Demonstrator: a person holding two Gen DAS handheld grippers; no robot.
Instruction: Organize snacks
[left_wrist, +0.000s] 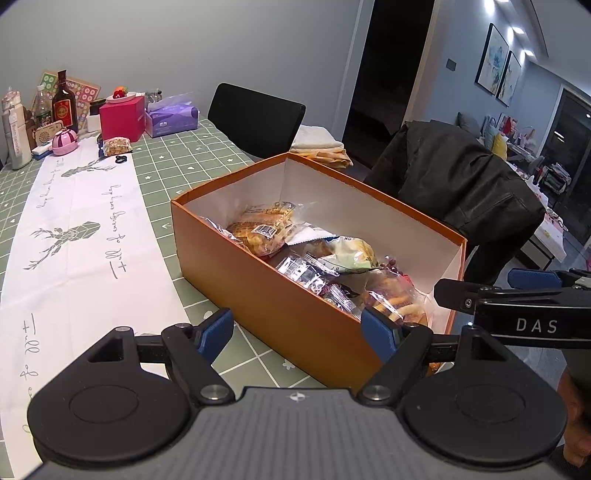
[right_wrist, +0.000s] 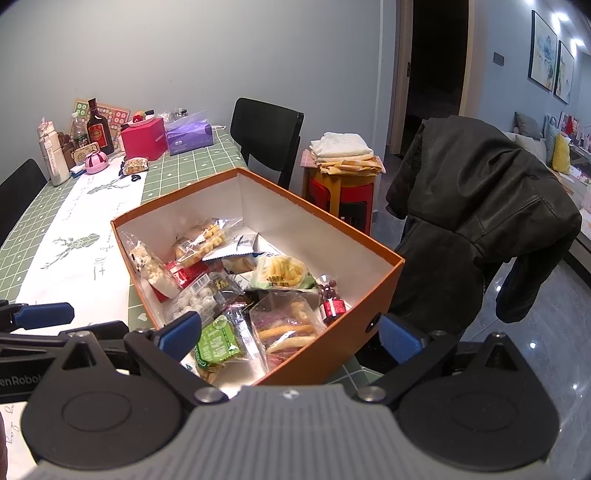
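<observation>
Watching: I see the open orange cardboard box (right_wrist: 325, 354) on the green grid-patterned tablecloth (left_wrist: 192, 158), near the table's edge.
Snacks: my view shows clear and coloured plastic snack packets (right_wrist: 280, 328) piled inside that box.
Left gripper (left_wrist: 297, 334): I have its blue pads spread apart, empty, before the box's near wall.
Right gripper (right_wrist: 291, 336): I have its jaws released too, holding nothing, above the box's near corner.
Stray: one small clear snack bag (left_wrist: 117, 145) lies far off beside the white table runner (left_wrist: 74, 236).

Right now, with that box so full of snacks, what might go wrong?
The orange box sits near the table's edge, so a nudge from either open hand-held gripper might tip it off. One snack packet lies far across the table; reaching for it could knock the bottle nearby.
</observation>
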